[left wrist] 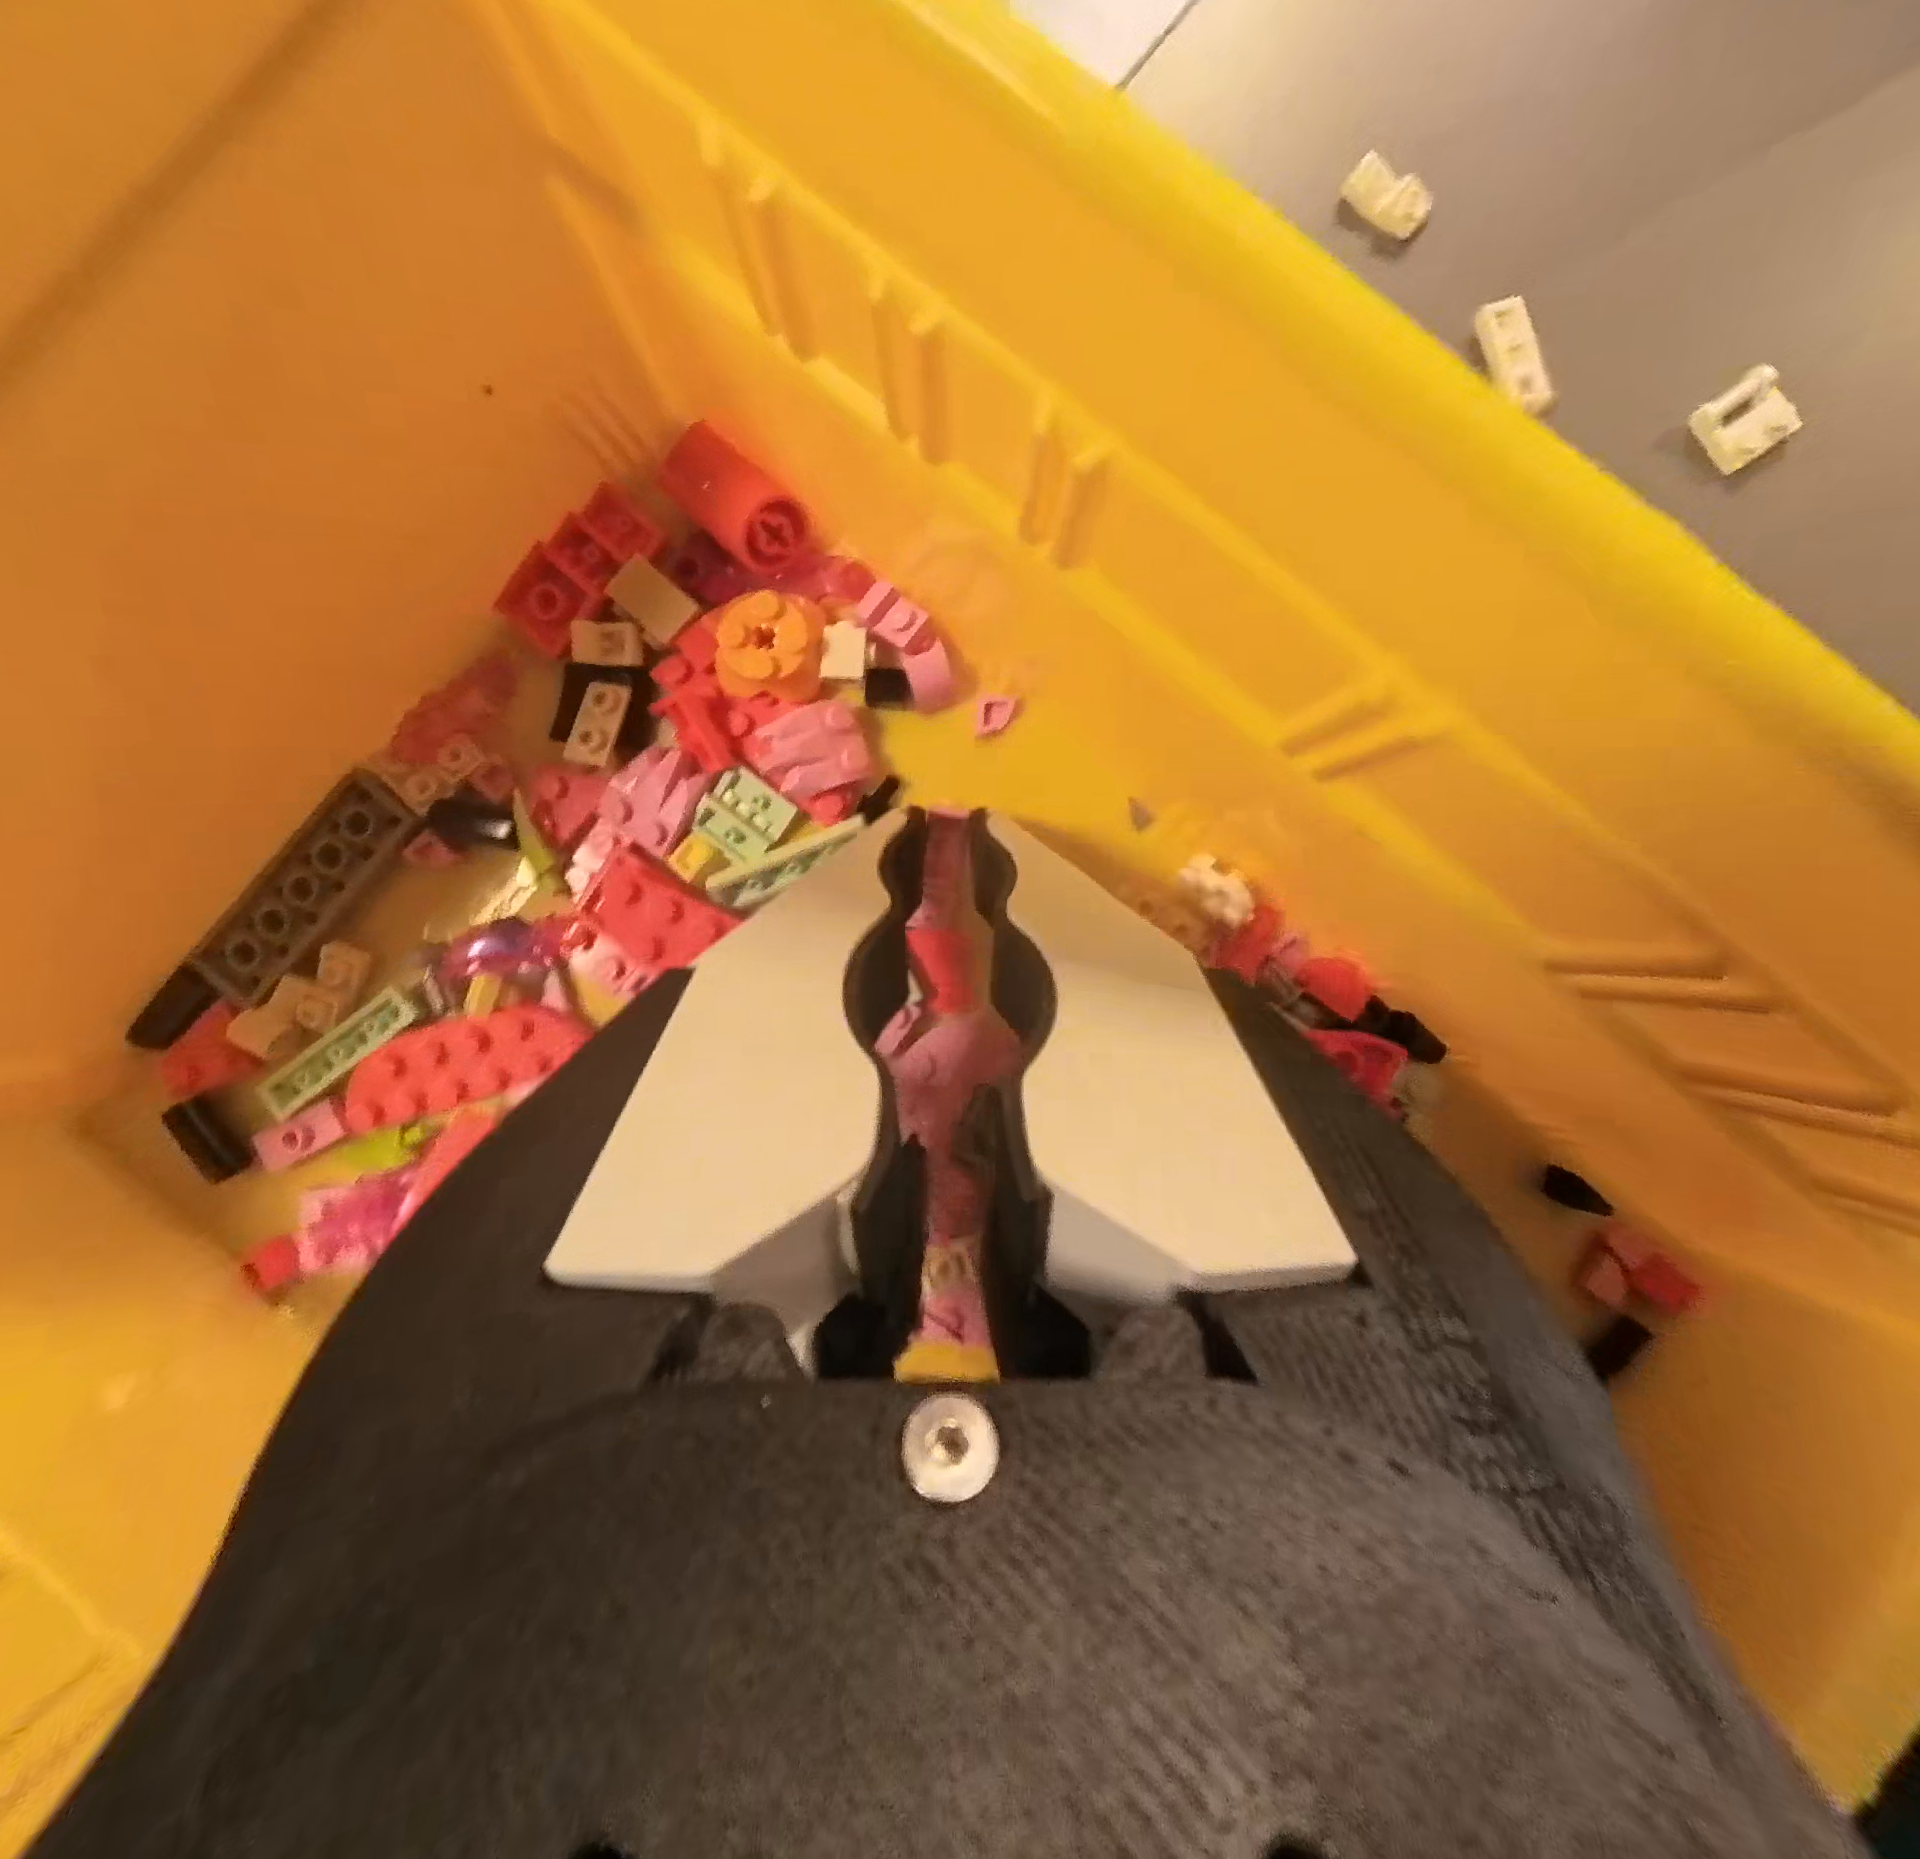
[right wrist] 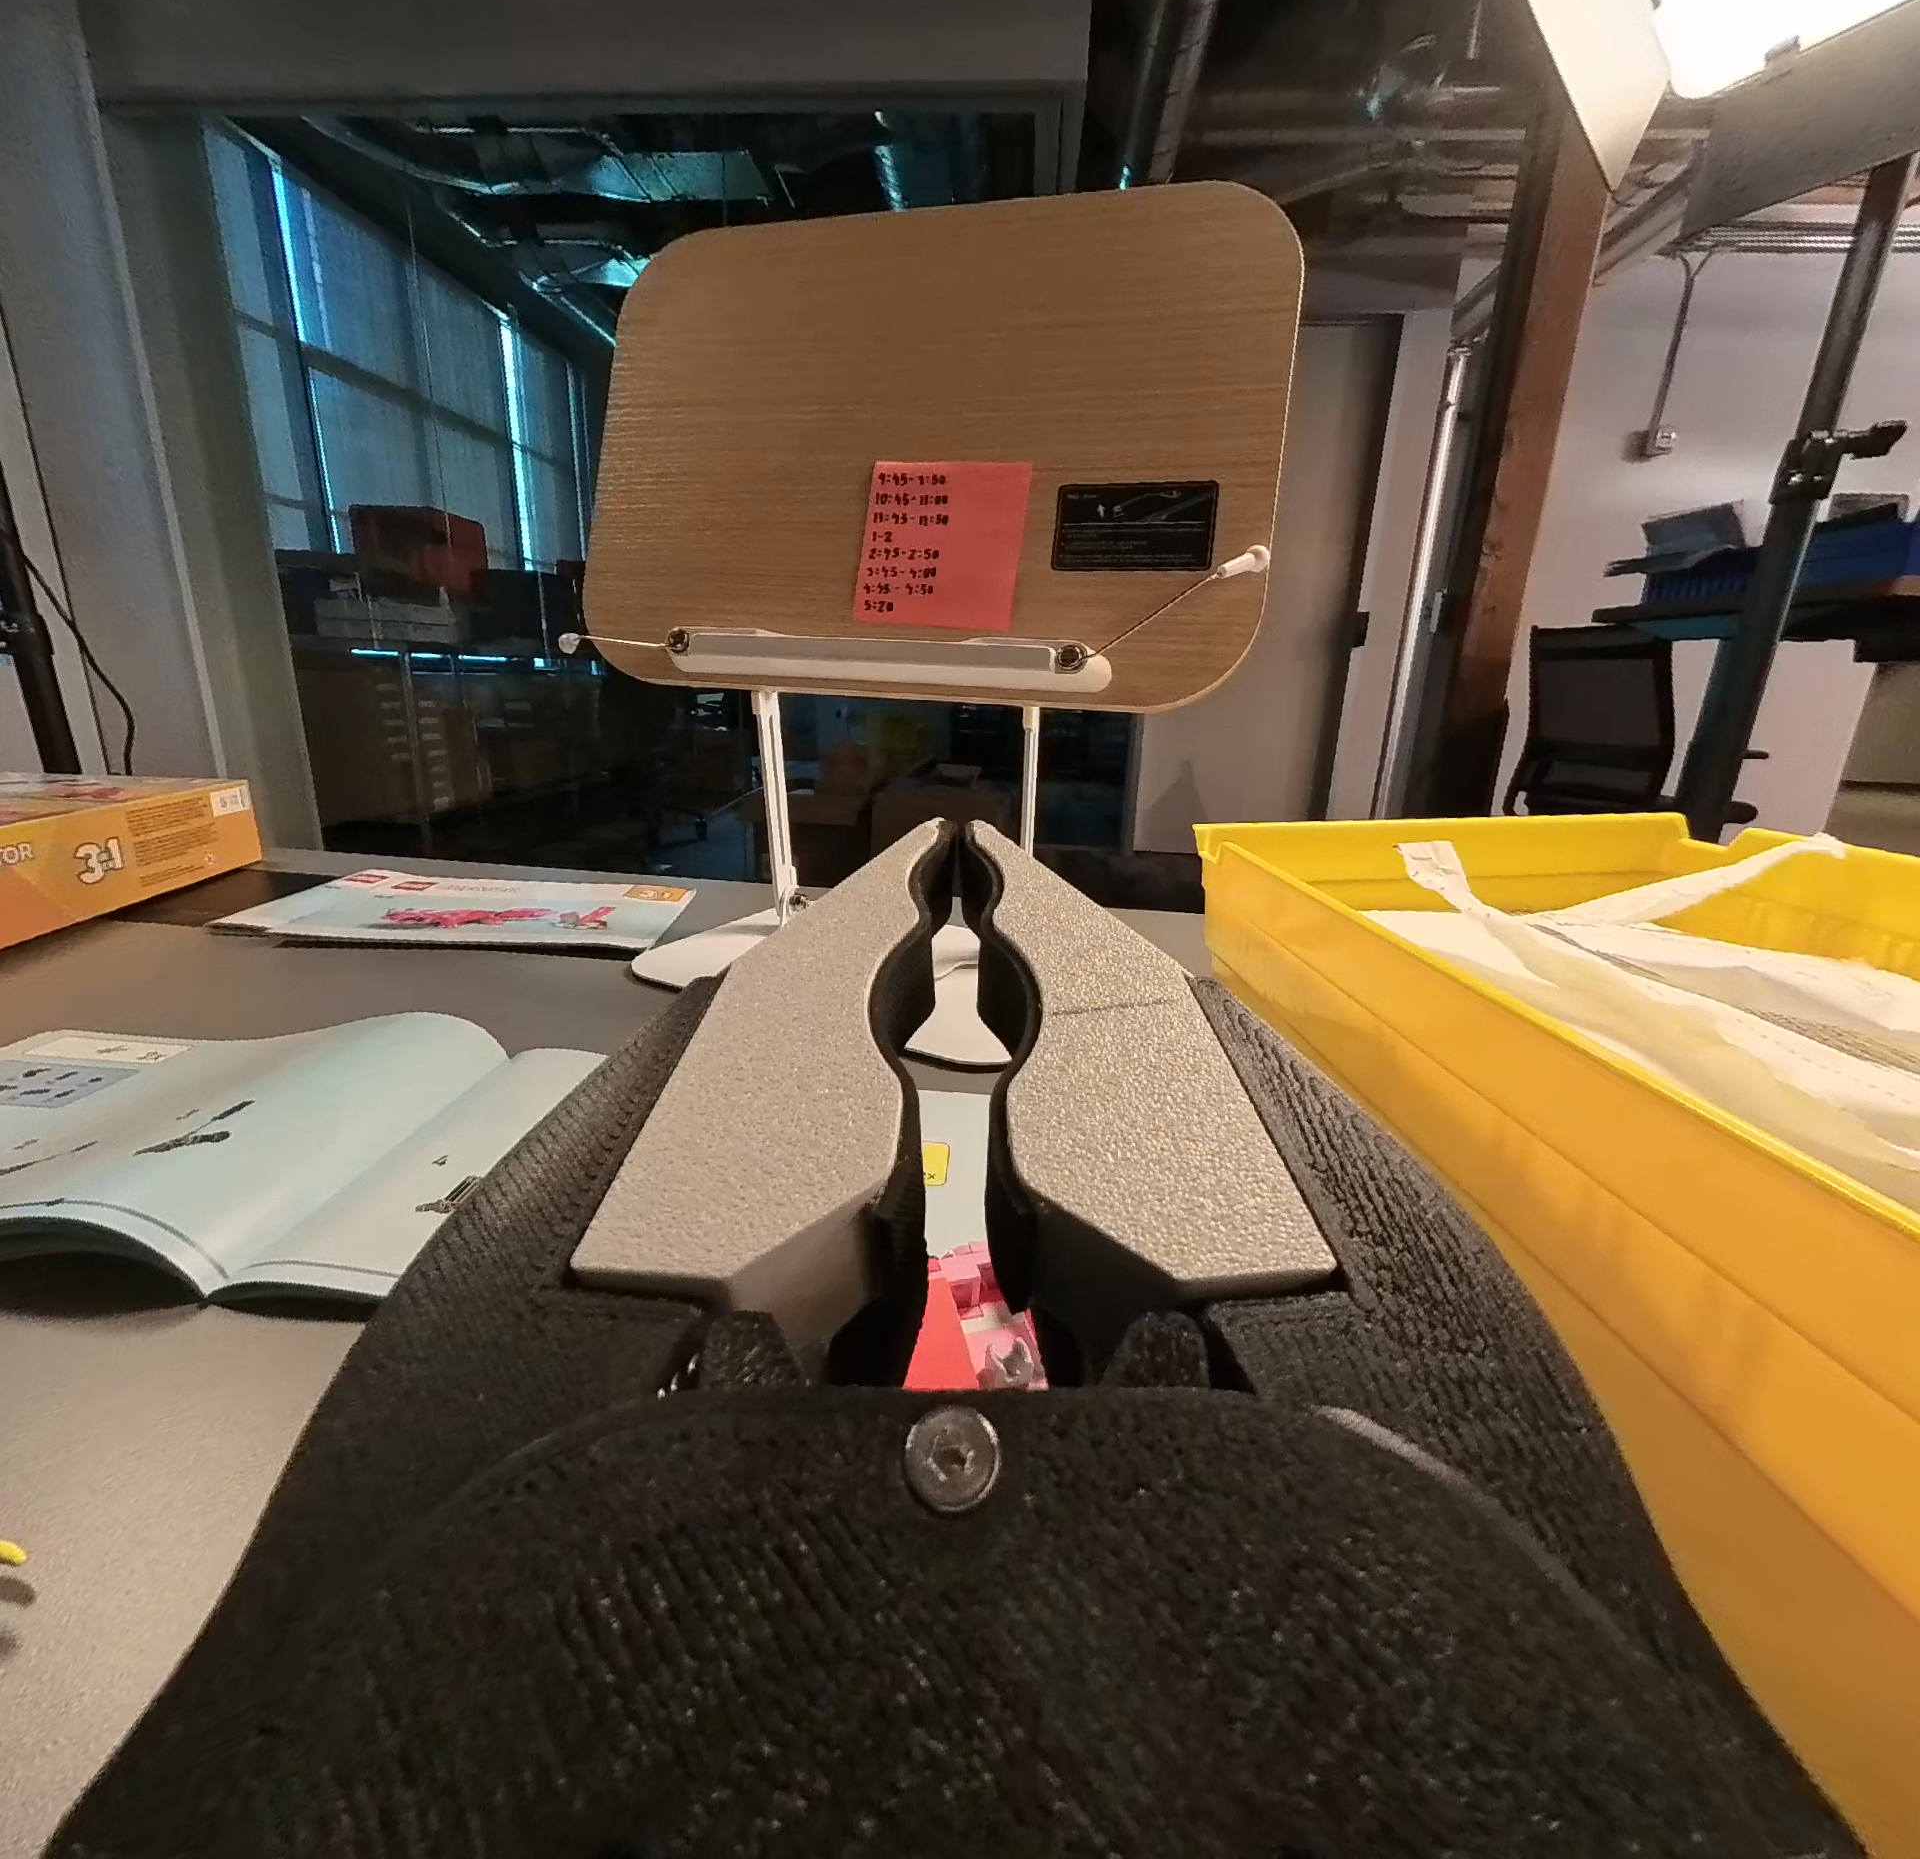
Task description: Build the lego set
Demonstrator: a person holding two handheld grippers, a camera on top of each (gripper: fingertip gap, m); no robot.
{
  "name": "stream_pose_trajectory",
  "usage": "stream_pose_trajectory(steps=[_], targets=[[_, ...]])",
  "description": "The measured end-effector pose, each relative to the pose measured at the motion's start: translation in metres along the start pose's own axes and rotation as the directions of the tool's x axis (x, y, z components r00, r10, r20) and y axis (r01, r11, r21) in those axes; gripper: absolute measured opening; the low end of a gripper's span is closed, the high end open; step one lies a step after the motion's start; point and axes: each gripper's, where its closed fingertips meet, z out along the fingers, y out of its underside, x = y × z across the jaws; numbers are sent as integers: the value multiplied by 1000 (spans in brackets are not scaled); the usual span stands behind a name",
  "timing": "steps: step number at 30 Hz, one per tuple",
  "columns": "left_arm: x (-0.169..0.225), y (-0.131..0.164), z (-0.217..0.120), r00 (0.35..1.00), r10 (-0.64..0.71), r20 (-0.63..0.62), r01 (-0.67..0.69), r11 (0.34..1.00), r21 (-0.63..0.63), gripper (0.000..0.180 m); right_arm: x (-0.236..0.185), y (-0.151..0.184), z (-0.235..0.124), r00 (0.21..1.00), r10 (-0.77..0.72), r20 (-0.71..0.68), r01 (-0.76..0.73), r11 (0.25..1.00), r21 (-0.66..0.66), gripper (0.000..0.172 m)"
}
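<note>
Inside a yellow bin (left wrist: 312, 251) of toy bricks (left wrist: 665, 770), the left gripper (left wrist: 948, 820) is nearly closed, and the right gripper (right wrist: 957, 830) is closed with nothing between its tips over a grey table (right wrist: 156, 1446).

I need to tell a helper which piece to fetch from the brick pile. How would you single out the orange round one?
Look into the yellow bin, at the heap of mostly red and pink bricks in its far corner. Near the heap's top sits the orange round brick, just below a red cylinder. It is the only orange piece, flower-shaped with a cross-shaped hole in its centre.
</note>
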Motion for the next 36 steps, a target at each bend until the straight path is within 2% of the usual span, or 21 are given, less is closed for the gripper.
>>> stream_pose_trajectory(steps=[3, 7, 9, 12, 14, 16, 23, 30, 33, 36], targets=[[-10, 10, -7, 996, -80, 29, 81, 996, -44, 7, 0, 0, 0, 1000, 3, 1, -3, 1000, 0, 0], [-16, 17, -15, 988, -150, 23, 151, 986, -72, 26, 1, 0, 0, 1000, 7, -1, -7, 1000, 1, 0], [-24, 11, -23, 986, -159, 50, 160, 987, -21, 25, 0, 0, 0, 1000, 13, 1, -13, 1000, 1, 0], [-19, 1, -27, 983, -182, -22, 182, 983, 31, 15, 1, 0, 0, 1000, 16, 1, -16, 1000, 1, 0], [-8, -4, -25, 980, -173, -101, 178, 983, 39, 9, 1, 0, 0, 1000, 18, 1, -18, 1000, 2, 0], [-5, -4, -19, 981, -158, -112, 162, 986, 27, 6, 1, 0, 0, 1000, 19, 1, -19, 1000, 2, 0], [-3, 0, 3, 985, -134, -107, 131, 991, -32, 7, 1, 0, -1, 1000, 29, 1, -29, 1000, 4, 0], [-4, 6, 2, 990, -124, -64, 118, 989, -85, 9, 2, 0, -1, 999, 43, 2, -43, 999, 6, 0], [-3, 7, 2, 991, -116, -68, 110, 990, -86, 2, 3, 0, -1, 999, 51, 4, -51, 999, 6, 0], [-10, 4, 1, 997, -80, -7, 80, 996, -42, 1, 2, 0, -1, 999, 50, 5, -51, 999, 7, 0]])
